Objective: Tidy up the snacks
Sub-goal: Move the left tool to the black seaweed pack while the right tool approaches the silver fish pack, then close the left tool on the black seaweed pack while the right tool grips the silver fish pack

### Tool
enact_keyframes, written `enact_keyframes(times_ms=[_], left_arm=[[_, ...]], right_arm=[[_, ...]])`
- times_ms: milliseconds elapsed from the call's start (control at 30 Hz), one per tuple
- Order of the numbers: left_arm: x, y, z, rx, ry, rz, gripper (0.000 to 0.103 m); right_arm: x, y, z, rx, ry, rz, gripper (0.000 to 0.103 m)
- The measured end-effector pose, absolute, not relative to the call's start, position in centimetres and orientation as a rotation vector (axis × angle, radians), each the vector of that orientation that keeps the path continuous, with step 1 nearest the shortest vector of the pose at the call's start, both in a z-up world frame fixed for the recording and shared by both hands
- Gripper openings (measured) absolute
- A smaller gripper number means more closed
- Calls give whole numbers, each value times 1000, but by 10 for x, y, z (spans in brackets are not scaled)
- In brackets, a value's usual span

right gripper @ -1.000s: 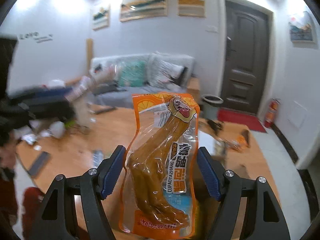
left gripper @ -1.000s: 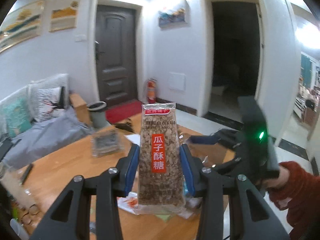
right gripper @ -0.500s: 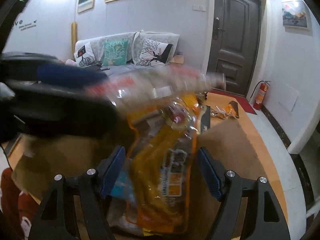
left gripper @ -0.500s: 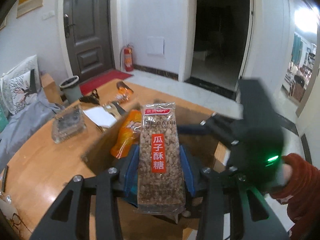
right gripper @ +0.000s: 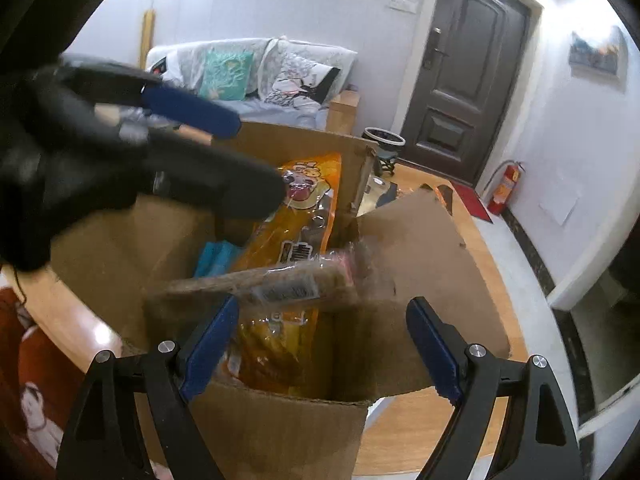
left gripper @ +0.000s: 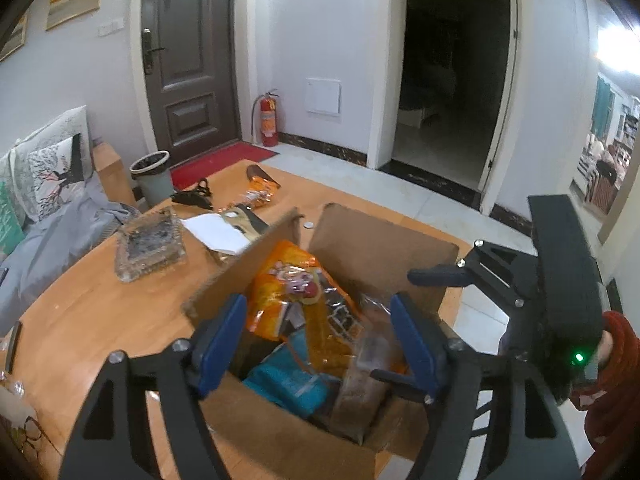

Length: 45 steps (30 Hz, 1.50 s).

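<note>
On the wooden worktop [left gripper: 92, 312] the cardboard box [left gripper: 280, 436] held the dropped seed-brittle pack [right gripper: 276, 284] and orange snack pouch [left gripper: 296, 280], both claws, left [left gripper: 316, 344] and right [right gripper: 320, 350], having just opened empty above it, so next each should probably lift clear for another snack.

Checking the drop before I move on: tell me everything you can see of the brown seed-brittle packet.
The brown seed-brittle packet is a long clear-wrapped bar of brown seed candy with a barcode label. It lies tilted inside the cardboard box, across the orange snack bag, free of both grippers' pads. It looks blurred.
</note>
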<state>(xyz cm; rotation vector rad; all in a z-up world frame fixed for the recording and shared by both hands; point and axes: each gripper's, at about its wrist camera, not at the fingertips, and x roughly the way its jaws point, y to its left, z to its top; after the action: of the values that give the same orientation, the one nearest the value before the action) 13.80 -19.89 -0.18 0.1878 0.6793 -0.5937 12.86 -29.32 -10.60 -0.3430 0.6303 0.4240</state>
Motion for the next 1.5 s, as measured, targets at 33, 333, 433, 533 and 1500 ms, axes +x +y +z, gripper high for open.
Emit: enact_keyframes(times_ms=[33, 333, 433, 533, 1500], left_arm=[[137, -195, 0, 185, 675, -587, 73], [110, -123, 20, 131, 619, -470, 77], [97, -87, 25, 115, 601, -394, 78], [88, -55, 26, 89, 595, -332, 80], [150, 60, -183, -211, 934, -59, 81]], right_arm=[[128, -291, -105, -341, 643, 425, 85], [122, -272, -83, -296, 640, 456, 85], [112, -256, -67, -280, 602, 491, 85], [96, -233, -48, -272, 545, 541, 85], [187, -80, -191, -333, 783, 585, 50]])
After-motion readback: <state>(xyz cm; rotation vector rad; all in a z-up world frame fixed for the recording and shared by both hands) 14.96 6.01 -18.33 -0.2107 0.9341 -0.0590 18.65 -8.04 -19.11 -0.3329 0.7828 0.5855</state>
